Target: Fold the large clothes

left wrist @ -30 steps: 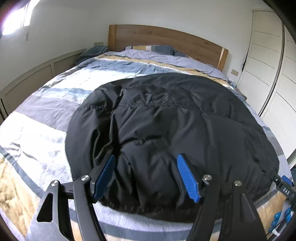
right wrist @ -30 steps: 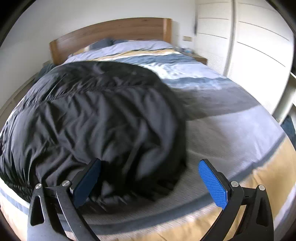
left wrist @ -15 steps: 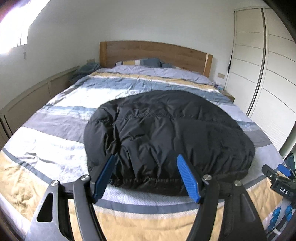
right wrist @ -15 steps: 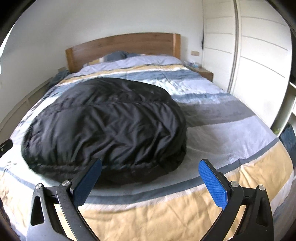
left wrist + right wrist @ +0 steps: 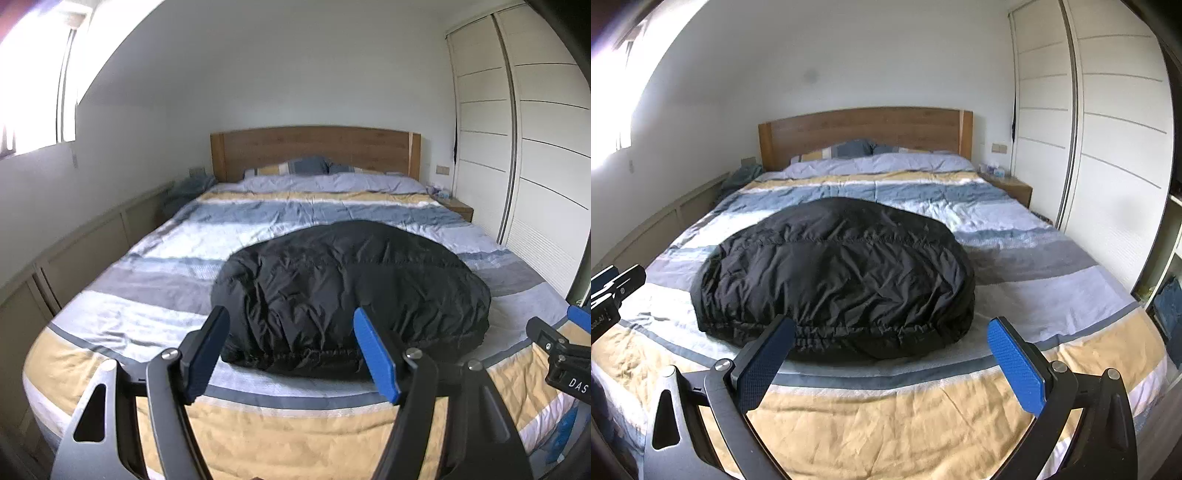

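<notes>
Black puffy quilted jacket (image 5: 351, 291) is lying folded into a compact rounded bundle on the striped blue, grey, white and mustard bedspread (image 5: 155, 295), in the foot half of the bed, elastic hem edge facing the cameras. Left gripper (image 5: 295, 354) is hovering off the foot of the bed, jaws spread wide, nothing between the blue pads, not touching the jacket. Right gripper (image 5: 890, 365) is doing likewise: jaws spread wide, empty, clear of the fabric. Each gripper is showing at the edge of the other's view, so they are sitting side by side. Wooden headboard (image 5: 864, 129) and striped pillows (image 5: 849, 149) are sitting at the far end; white sliding wardrobe (image 5: 1108, 147) is standing along the right.
</notes>
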A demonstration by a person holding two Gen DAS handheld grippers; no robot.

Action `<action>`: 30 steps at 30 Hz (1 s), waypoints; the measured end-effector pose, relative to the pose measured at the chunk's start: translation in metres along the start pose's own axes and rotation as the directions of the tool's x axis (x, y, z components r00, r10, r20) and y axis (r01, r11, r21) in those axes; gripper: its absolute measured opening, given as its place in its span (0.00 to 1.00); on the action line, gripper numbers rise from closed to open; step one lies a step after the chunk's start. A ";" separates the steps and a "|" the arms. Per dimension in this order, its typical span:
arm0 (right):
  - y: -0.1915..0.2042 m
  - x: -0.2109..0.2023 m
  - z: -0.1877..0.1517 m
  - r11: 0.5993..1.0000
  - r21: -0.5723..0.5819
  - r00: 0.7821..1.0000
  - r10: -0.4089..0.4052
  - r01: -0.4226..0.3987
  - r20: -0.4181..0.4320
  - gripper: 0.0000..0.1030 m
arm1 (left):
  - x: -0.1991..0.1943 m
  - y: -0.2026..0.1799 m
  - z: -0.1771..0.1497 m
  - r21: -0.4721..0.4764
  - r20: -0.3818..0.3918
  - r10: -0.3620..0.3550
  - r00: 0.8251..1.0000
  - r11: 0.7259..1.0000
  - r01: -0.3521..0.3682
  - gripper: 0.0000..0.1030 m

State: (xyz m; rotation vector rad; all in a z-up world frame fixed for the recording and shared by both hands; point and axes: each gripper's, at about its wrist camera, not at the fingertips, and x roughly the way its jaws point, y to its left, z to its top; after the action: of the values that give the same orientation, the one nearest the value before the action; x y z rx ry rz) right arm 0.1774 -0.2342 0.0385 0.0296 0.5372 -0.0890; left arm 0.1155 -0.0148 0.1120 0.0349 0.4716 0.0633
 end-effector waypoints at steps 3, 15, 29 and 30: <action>0.001 -0.019 -0.001 1.000 0.002 1.000 -0.001 0.001 0.023 1.00 | -0.024 0.003 0.000 0.012 0.040 0.025 0.999 1.000 -0.025 0.66; 0.006 -0.069 -0.012 1.000 -0.021 0.997 0.010 -0.008 0.079 1.00 | -0.081 0.017 -0.006 -0.014 0.102 0.029 0.994 1.000 -0.028 0.66; -0.001 -0.089 -0.018 1.000 -0.016 0.995 0.006 -0.004 0.101 1.00 | -0.101 0.022 -0.011 -0.018 0.128 0.018 0.992 1.000 -0.016 0.66; -0.002 -0.089 -0.018 1.000 -0.016 0.995 0.005 -0.003 0.103 1.00 | -0.101 0.022 -0.012 -0.015 0.129 0.016 0.992 1.000 -0.014 0.66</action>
State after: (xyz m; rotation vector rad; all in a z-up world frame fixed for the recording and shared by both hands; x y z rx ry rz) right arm 0.0918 -0.2280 0.0690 0.0103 0.4347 -0.0816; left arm 0.0196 0.0002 0.1484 0.0287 0.3420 0.0784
